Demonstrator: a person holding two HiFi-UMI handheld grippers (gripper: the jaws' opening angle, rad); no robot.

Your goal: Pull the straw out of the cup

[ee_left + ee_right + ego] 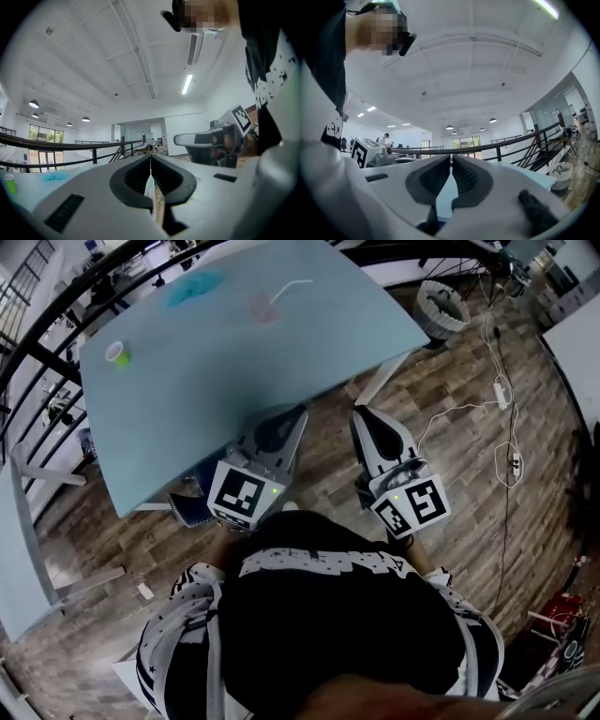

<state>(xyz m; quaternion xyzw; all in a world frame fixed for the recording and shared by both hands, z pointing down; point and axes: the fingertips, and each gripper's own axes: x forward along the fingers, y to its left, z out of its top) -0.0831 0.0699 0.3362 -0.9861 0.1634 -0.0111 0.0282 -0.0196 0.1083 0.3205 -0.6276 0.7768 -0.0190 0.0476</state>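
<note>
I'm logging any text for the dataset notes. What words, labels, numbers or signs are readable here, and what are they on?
No words or numbers can be read.
Left cube: a black-and-white square marker, a pattern with no letters.
Right cube: the same kind of marker.
Shirt: a white printed band, too blurred to read.
Cup: too small to tell whether it bears any print.

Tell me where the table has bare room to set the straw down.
The table is bare across its middle and near half, from the green cup to the right edge. The far edge is busier: a blue item and the cup with the straw sit close together.
</note>
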